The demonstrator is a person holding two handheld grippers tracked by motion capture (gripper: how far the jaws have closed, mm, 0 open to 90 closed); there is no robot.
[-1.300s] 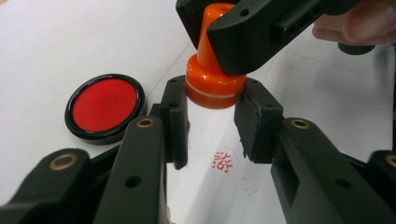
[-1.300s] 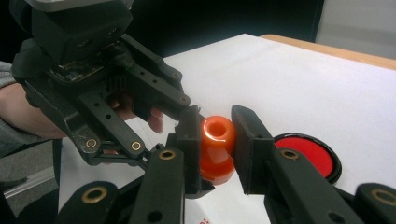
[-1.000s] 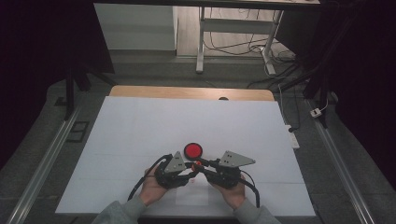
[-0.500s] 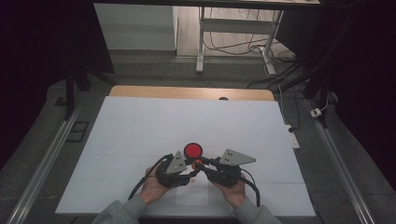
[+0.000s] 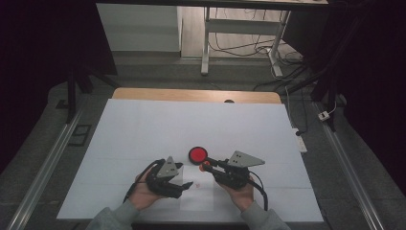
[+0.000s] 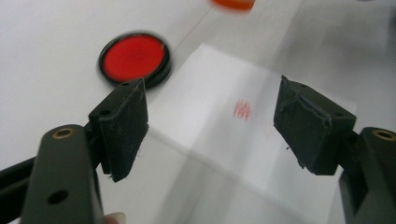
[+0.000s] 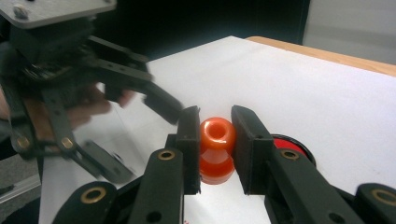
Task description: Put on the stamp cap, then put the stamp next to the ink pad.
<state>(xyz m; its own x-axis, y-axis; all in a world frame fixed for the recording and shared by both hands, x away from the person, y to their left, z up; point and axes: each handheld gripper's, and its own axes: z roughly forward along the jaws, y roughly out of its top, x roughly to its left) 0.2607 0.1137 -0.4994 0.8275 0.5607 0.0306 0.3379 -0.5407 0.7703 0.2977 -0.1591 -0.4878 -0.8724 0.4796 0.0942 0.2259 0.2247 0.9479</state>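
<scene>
Orange stamp (image 7: 216,149): plastic, knob-topped; clamped between the right gripper (image 5: 208,166) fingers (image 7: 189,140), held above the white tabletop (image 5: 143,124), just beside the ink pad.
Stamp axis: roughly upright in the right gripper view, knob up, base down; the fingers pinch the waist under the knob.
Red ink pad (image 5: 197,155): round, black rim, open, flat on the tabletop just beyond the stamp. In the left gripper view it sits up-left past the left-hand finger (image 6: 122,122).
Paper sheet (image 6: 243,140): white, lying on the tabletop in front of the person, between the two hands. Carries a small red stamped mark (image 5: 200,184), also visible at (image 6: 242,109).
Left gripper (image 5: 184,178): fingers wide, nothing between them; jaws have just been opening, so it looks to have let go of the sheet. It hangs over the sheet's left part.
Key relation: the sheet lies below and toward the person from the stamp; the ink pad lies on the far side. Right hand (image 5: 239,194) is the nearer one to both, and already holds the tool.
Judgement: next move is either re-ink on the pad or press down on the sheet; both are short hops for the right gripper.
Obstruction: left gripper sits close to the stamp; its fingers may crowd the landing spot. Rest of tabletop has nothing in the way.
</scene>
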